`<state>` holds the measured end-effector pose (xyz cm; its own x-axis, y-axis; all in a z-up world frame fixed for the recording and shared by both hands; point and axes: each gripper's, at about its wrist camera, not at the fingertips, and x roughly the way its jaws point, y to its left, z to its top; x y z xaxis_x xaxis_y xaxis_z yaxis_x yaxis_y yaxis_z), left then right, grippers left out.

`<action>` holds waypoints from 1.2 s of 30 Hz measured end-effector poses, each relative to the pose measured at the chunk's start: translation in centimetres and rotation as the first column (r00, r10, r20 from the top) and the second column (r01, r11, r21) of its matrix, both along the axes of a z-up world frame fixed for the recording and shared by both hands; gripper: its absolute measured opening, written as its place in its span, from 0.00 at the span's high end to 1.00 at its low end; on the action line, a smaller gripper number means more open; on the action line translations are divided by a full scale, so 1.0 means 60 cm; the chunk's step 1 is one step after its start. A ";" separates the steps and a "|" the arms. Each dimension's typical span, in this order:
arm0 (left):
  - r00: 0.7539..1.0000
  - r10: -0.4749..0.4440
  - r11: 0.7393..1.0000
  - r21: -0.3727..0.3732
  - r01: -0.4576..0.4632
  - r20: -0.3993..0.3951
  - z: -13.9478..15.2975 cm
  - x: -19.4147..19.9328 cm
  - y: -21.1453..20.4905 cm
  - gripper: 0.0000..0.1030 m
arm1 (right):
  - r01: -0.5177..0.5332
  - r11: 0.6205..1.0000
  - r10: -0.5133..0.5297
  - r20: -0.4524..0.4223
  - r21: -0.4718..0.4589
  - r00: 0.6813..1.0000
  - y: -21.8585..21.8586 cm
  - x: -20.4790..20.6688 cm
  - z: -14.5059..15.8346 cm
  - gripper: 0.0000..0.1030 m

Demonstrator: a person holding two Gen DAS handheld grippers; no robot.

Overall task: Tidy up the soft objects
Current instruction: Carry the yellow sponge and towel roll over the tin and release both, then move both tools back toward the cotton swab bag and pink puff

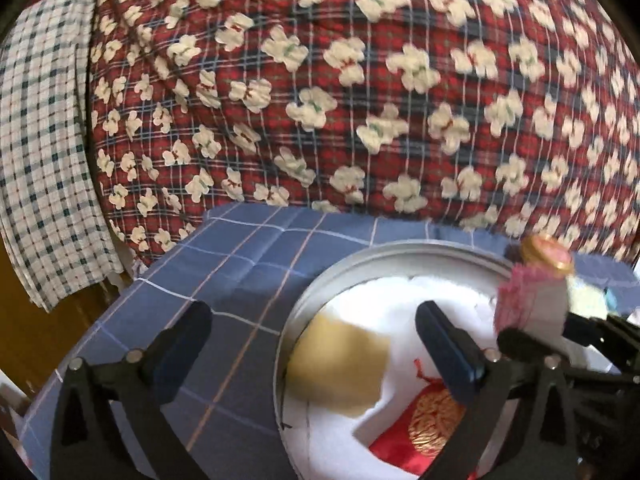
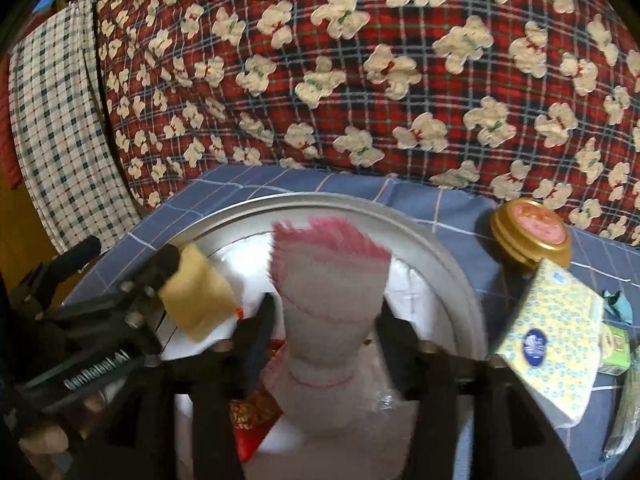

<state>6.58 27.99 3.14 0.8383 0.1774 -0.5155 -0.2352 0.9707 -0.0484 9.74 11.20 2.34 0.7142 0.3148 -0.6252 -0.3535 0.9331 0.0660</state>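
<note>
One round metal basin with a grey rim (image 2: 440, 240) stands on a blue checked cloth (image 1: 224, 264), direct in front of both tools. Inside it, counted: 1 white soft cloth (image 1: 360, 432) as lining, 1 yellow flat sponge-like pad (image 1: 340, 364), 1 red satin pouch w/ gold round embroidery (image 1: 420, 428), and 1 white knitted piece w/ pink fringed edge (image 2: 328, 308), which looks like a mesh or a sock, waisted in the middle.

To the right of the right gripper (image 2: 324, 332), outside the basin: 1 round gold-rimmed tin w/ pink lid (image 2: 532, 236), 1 square pack of paper napkins, pale yellow w/ blue pattern (image 2: 556, 340), and 1 small green box (image 2: 616, 348), partly hidden. Behind everything rises 1 big quilt, red tartan w/ cream bear shapes (image 1: 360, 80), and at far left 1 hanging cloth, white w/ green checks (image 1: 44, 140).

The left gripper (image 1: 308, 332) stands wide open and holds nothing; its right finger is above the white lining, its left finger above the blue cloth, and the yellow pad lies below between them, blurred. The right gripper is approx. half open; the white-pink piece is between its fingers, but the pads do not seem to press it.
</note>
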 end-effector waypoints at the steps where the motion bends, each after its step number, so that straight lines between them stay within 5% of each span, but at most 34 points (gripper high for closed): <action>1: 1.000 0.008 1.000 -0.011 -0.008 0.004 0.002 -0.002 0.002 0.00 | 0.004 1.000 -0.005 0.015 0.005 1.000 -0.005 -0.005 0.005 0.29; 11: 0.999 0.022 1.000 -0.006 -0.022 0.038 0.019 -0.022 -0.019 0.00 | 0.021 0.998 -0.028 0.109 0.059 0.994 -0.051 -0.044 0.057 0.29; 18: 0.996 -0.061 0.998 -0.008 0.061 0.063 0.027 -0.035 -0.079 0.00 | 0.211 0.977 -0.212 0.074 0.021 0.974 -0.130 -0.052 0.061 0.29; 31: 0.971 -0.238 0.969 0.070 0.237 0.015 0.013 -0.048 -0.242 0.00 | 0.344 0.939 -0.344 0.036 0.008 0.938 -0.271 -0.071 0.034 0.29; 36: 0.960 -0.279 0.958 0.067 0.277 0.021 0.014 -0.054 -0.289 0.00 | 0.421 0.906 -0.416 0.086 -0.037 0.905 -0.321 -0.092 0.041 0.29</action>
